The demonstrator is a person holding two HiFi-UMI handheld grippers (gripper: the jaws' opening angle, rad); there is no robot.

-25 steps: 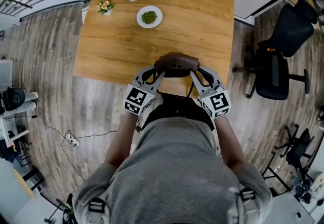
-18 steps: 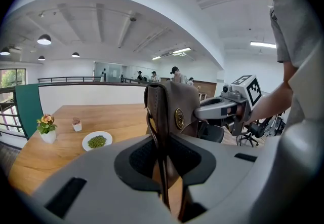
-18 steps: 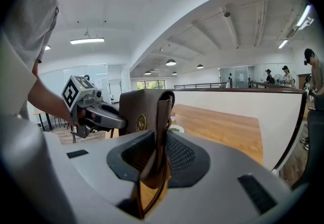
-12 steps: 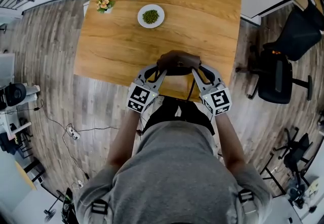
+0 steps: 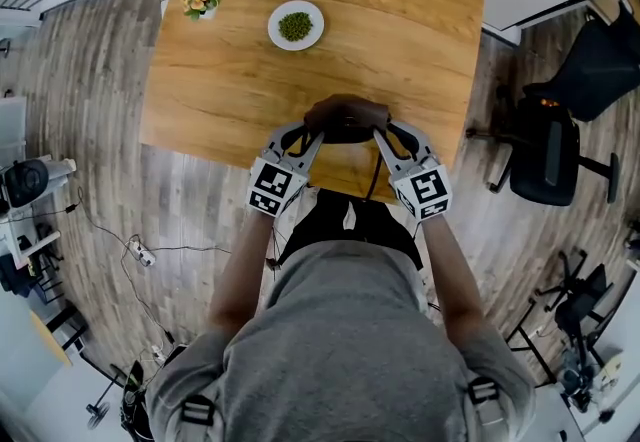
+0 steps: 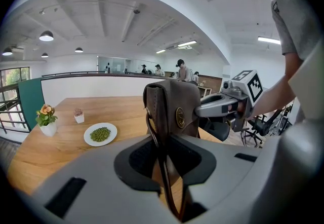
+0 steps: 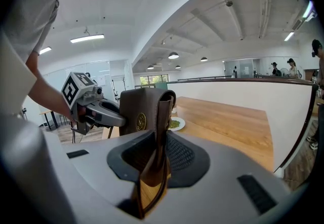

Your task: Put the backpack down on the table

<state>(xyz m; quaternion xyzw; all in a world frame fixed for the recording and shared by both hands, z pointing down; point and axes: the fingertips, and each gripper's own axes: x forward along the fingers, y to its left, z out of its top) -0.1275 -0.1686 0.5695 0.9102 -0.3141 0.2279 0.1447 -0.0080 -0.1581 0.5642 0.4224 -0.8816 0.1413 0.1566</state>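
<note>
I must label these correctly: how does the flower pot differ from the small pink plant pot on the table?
The flower pot is larger than the pink plant pot. The flower pot bears orange and yellow blooms; the pink plant pot only a low pinkish tuft. The flower pot stands nearer the left edge of the table, the pink plant pot nearer the plate. Both are white and stand upright.

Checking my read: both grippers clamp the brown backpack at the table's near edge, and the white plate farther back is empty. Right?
No: the white plate isn't empty; it holds green food, as the head view shows. The rest stands: left gripper and right gripper both clamp the brown backpack at the table's near edge.
</note>
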